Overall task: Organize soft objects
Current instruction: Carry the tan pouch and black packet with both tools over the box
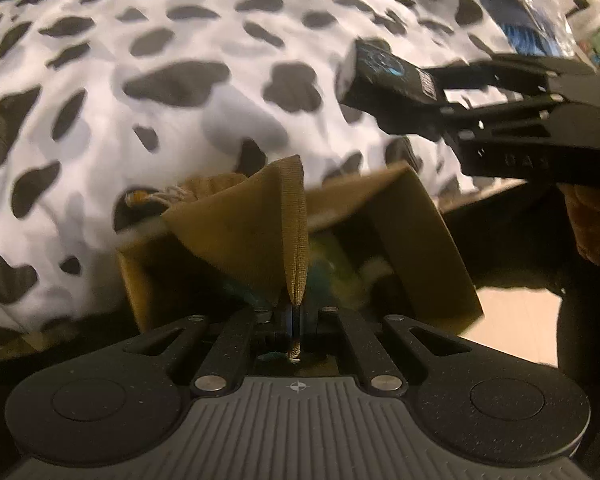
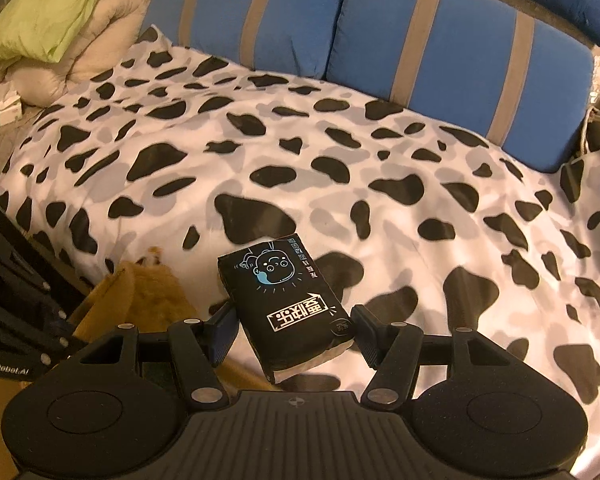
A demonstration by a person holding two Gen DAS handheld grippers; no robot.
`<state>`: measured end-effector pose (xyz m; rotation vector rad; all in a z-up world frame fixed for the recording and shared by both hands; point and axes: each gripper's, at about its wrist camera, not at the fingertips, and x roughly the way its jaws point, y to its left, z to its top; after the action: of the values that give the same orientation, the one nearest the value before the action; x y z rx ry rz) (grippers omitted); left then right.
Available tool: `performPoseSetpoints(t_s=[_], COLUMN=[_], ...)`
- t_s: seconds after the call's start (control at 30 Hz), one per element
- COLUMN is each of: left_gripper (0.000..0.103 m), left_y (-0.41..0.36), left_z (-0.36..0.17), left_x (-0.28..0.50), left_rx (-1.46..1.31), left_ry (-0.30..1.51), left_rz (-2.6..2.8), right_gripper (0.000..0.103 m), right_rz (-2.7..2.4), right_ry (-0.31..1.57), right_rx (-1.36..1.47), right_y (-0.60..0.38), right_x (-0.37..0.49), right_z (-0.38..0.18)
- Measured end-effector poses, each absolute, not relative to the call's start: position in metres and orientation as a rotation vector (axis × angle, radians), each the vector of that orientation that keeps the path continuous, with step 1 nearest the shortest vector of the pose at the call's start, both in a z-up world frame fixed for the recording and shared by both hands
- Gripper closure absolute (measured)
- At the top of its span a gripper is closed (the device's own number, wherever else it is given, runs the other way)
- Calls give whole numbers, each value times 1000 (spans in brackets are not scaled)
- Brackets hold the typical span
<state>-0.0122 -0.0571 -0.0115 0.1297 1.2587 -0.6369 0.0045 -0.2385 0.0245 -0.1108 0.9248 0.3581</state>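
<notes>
**Tissue pack headed for the bag**

Right hand-held gripper point(image 2: 292, 330) was clamped half-wide on the black tissue pack point(image 2: 286, 300), held above the cow-print bed point(image 2: 380, 152). Left hand-held gripper point(image 1: 295, 320) was fully closed on the tan bag's rim point(image 1: 296, 240), lifting it open. Next, probably: carry pack over the opening, release. Bag flap point(image 1: 416, 240) and plush point(image 2: 152, 296) crowded the opening; blue pillows point(image 2: 460, 60) behind.

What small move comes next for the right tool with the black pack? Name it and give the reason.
Probably carry the black pack over the open brown bag and lower it in. The right tool grips the pack over the spotted cover, short of the bag, while the left tool is shut on the bag's rim, holding its mouth open, with soft things already inside.
</notes>
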Motion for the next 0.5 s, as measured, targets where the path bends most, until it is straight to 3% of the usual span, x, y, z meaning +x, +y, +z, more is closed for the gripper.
performPoseSetpoints(t_s=[0.43,0.47,0.5], left_gripper=[98,96,86], left_y=[-65,-65,-64], left_z=[-26,-28,-29], left_x=[-27,-26,-25], left_rx=[165,160,157], left_ry=[1342,1348,1356], left_rz=[-667,-655,-638], right_gripper=[39,39,39], right_rz=[386,384,382], right_ry=[1006,1010,1014], right_rx=[-151,-149,-148], right_y=[-223,-224,-224], right_x=[-23,-23,-24], right_z=[16,16,15])
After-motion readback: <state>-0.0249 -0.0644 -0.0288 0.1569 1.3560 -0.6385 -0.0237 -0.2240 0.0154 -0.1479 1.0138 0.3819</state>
